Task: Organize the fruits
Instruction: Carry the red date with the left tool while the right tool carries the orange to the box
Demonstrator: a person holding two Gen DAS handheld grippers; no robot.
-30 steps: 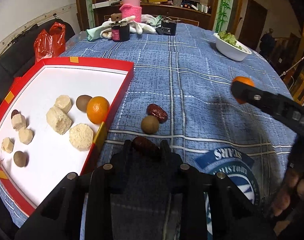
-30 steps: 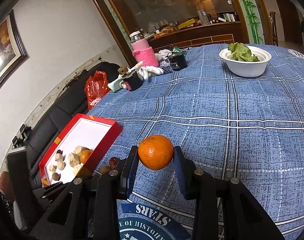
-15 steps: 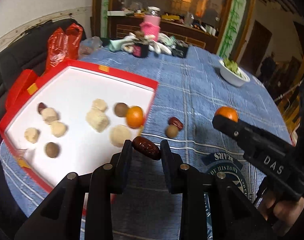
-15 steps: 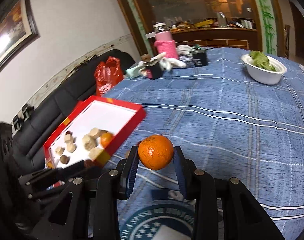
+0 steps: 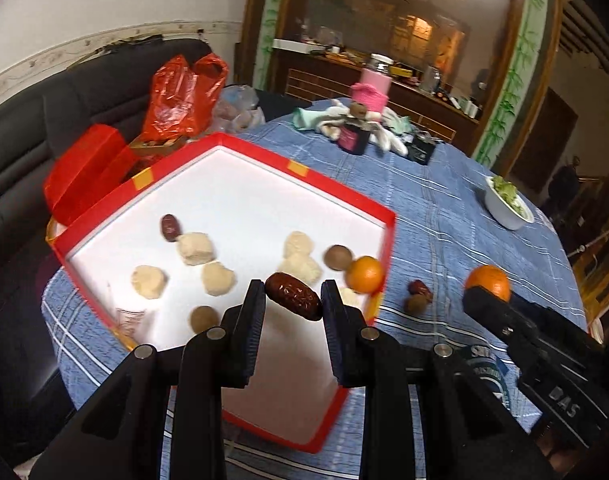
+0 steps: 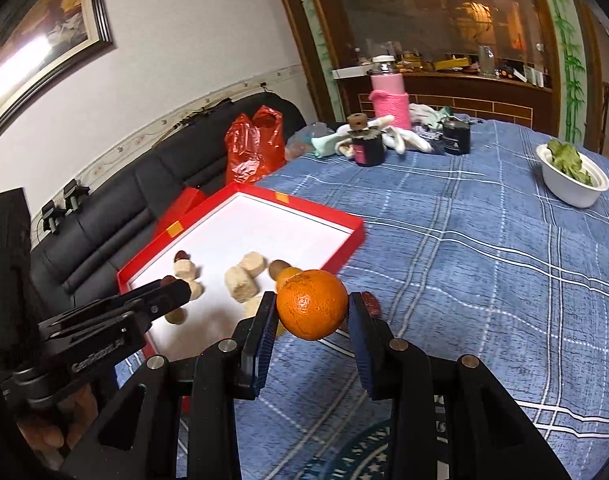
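My left hand-held gripper [image 5: 292, 300] is clamped on a date [image 5: 292, 297], lifted over the near edge of the red box [image 5: 346, 200] — held high, I judge, to clear the rim before dropping it in. The box holds pale chunks, another date, brown round fruits and an orange [image 5: 365, 274]. My right hand-held gripper [image 6: 311, 312] is clamped on a second orange [image 6: 311, 304], above the table [image 6: 484, 248] beside the box — likely next in.

date [image 5: 292, 297]: dark red, wrinkled, held above red box [image 5: 346, 190] | orange [image 6: 311, 305]: round, held above tablecloth
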